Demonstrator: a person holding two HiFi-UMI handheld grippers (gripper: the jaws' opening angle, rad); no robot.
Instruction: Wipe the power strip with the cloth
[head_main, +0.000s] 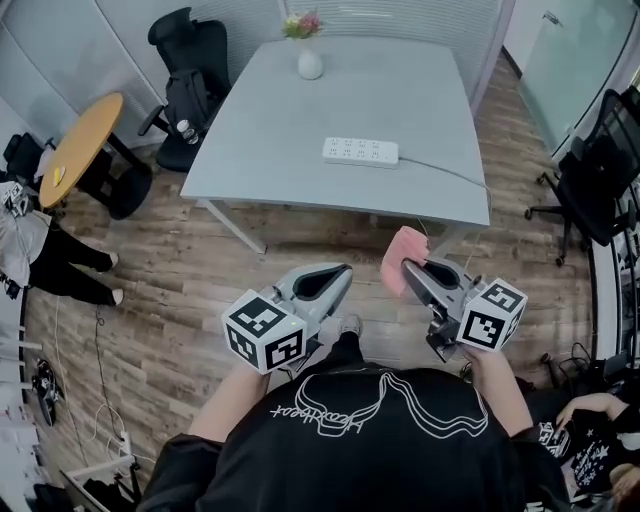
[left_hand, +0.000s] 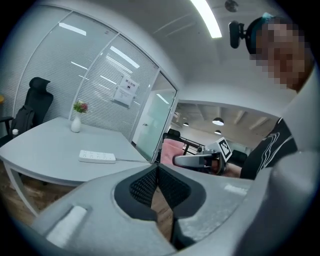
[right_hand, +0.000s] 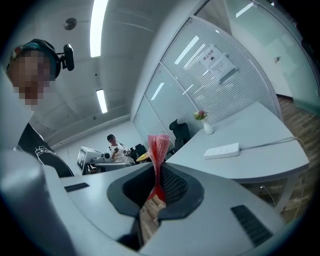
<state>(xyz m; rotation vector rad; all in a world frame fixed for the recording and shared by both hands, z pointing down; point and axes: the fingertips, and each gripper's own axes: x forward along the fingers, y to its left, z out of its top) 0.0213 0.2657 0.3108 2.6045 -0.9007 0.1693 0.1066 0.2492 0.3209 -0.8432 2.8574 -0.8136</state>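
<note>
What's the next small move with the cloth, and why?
Probably carry the right claw forward to the power strip: it is shut on the pink cloth, but hangs over the floor, short of the table where the strip lies.

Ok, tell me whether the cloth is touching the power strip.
No, the cloth is clamped in the right gripper, short of the table.

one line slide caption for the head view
Right gripper shut on the pink cloth, left gripper shut and empty, both short of the table with the power strip
</note>
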